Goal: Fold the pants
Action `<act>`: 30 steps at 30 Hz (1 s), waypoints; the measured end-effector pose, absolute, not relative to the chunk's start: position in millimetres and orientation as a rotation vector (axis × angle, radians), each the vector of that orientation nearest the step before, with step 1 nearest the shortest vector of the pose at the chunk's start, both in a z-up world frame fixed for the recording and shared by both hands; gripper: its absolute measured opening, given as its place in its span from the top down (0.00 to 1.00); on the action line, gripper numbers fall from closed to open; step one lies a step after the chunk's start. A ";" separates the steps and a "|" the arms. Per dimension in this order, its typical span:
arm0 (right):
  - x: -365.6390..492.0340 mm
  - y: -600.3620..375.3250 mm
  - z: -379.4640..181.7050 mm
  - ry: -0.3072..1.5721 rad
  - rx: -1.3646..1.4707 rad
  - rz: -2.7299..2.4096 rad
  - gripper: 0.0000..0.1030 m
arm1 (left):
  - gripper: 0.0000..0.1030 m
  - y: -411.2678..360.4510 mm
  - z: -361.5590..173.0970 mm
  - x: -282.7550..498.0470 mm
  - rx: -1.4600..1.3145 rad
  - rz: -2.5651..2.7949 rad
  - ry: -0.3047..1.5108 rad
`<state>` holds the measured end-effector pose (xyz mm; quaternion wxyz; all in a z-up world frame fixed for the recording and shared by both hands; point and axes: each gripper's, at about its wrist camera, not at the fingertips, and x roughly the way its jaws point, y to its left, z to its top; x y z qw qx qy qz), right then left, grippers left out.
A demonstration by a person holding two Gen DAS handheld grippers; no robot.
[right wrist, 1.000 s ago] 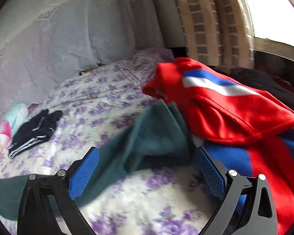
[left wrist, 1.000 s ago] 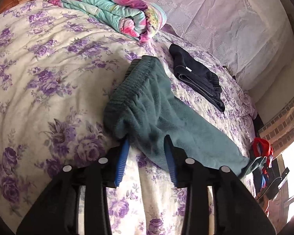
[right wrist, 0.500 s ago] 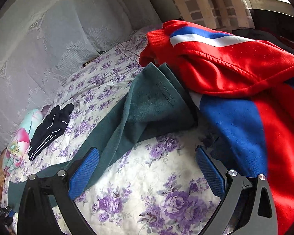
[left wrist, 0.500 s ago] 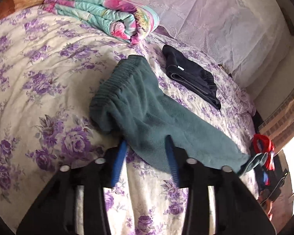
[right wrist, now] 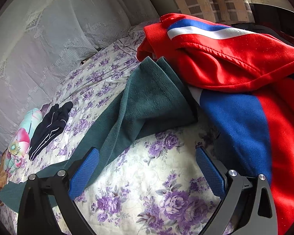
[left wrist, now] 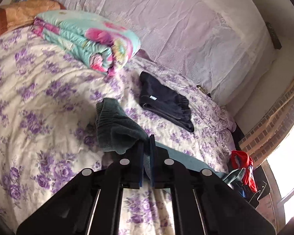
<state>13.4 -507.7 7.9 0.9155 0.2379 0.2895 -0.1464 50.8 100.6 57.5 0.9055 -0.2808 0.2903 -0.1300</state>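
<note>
Bed (left wrist: 39,90) | your left gripper (left wrist: 146,143) clamps pants (left wrist: 115,129) waistband, frame centre | right gripper (right wrist: 147,168) open | next: grab hem.

Bare purple-flowered bedspread (right wrist: 147,192) lies open between the spread blue pads of the right gripper (right wrist: 147,172), and a wide stretch of it lies free on the left in the left wrist view. To the right a heap of red, blue and white fleece clothing (right wrist: 245,68) blocks the way, lying over the hem of the dark green fleece pants (right wrist: 147,101). Farther up the bed, the folded black garment (left wrist: 166,101), the rolled turquoise-and-pink floral quilt (left wrist: 92,39) and the white lace-covered headboard (left wrist: 176,29) close off the far side.
</note>
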 end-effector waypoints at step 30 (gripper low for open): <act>0.3 -508.4 12.1 0.536 0.544 -0.248 0.03 | 0.92 103.4 -13.5 43.9 -0.787 -0.235 0.797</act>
